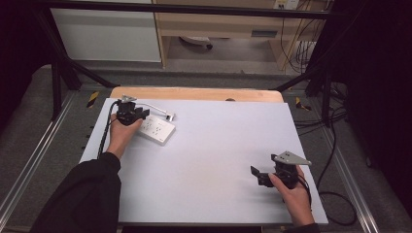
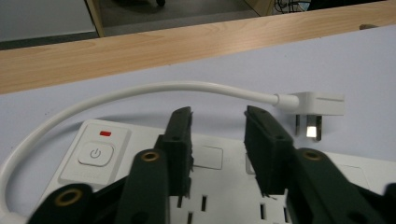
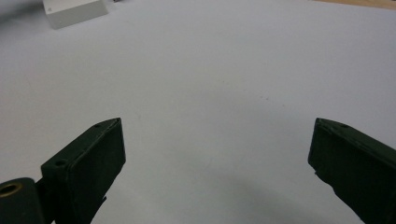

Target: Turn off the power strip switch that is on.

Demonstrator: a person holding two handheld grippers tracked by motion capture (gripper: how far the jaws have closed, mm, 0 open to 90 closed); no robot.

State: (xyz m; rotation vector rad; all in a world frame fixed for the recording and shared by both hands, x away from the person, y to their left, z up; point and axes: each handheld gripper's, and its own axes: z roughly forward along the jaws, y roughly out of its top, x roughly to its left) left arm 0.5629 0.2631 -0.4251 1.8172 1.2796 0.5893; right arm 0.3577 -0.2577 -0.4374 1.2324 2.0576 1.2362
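A white power strip (image 1: 156, 129) lies flat at the far left of the white table sheet (image 1: 218, 160). Its short white cable (image 2: 163, 88) arcs round to a white plug (image 2: 317, 103) lying on its side. In the left gripper view the strip (image 2: 93, 154) shows a power button with a red light and several sockets. My left gripper (image 1: 144, 115) hovers just over the strip, and its own view shows the left gripper (image 2: 218, 114) open with nothing between the jaws. My right gripper (image 1: 256, 175) rests near the front right of the sheet. Up close, the right gripper (image 3: 218, 122) is wide open over bare sheet.
A wooden table edge (image 1: 194, 93) runs along the far side of the sheet. Black frame bars and loose cables (image 1: 335, 145) stand around the table. A corner of the strip (image 3: 74, 11) lies far off in the right gripper view.
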